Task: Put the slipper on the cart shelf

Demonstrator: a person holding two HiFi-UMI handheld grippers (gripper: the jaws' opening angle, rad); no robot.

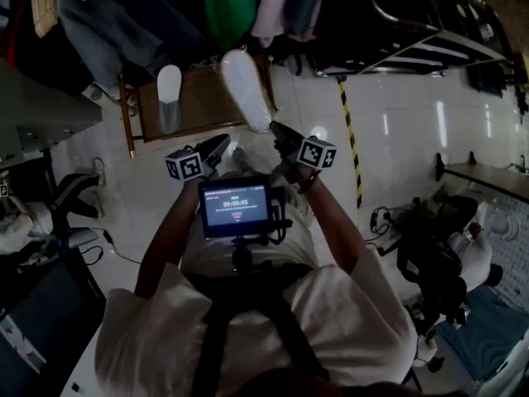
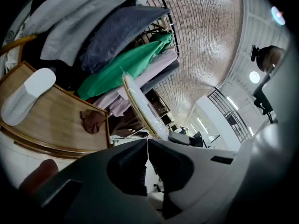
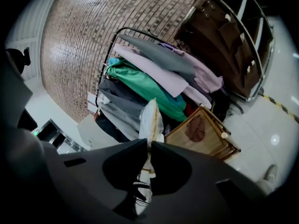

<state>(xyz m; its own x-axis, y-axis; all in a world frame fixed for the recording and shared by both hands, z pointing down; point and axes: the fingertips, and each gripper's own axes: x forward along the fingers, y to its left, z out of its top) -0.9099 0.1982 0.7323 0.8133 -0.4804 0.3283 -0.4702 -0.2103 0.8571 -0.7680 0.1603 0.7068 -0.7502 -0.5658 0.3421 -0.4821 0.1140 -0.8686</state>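
Note:
A white slipper (image 1: 246,89) sticks up from my right gripper (image 1: 274,128), which is shut on its heel end; it hangs over the near right part of the wooden cart shelf (image 1: 202,98). In the right gripper view the wrapped slipper (image 3: 152,118) stands edge-on between the pads of the right gripper (image 3: 149,143). A second white slipper (image 1: 169,96) lies on the shelf's left side and shows as the second slipper (image 2: 28,94) in the left gripper view. My left gripper (image 1: 223,142) hovers just left of the right one, shut and empty, as the left gripper (image 2: 147,141) also shows.
A rack of hanging clothes (image 1: 231,7) stands right behind the shelf. A brown cloth (image 2: 93,120) lies on the shelf (image 2: 60,120). Yellow-black tape (image 1: 351,135) runs along the white floor at the right. Metal railings (image 1: 430,40) stand at the far right, a screen (image 1: 237,207) at my chest.

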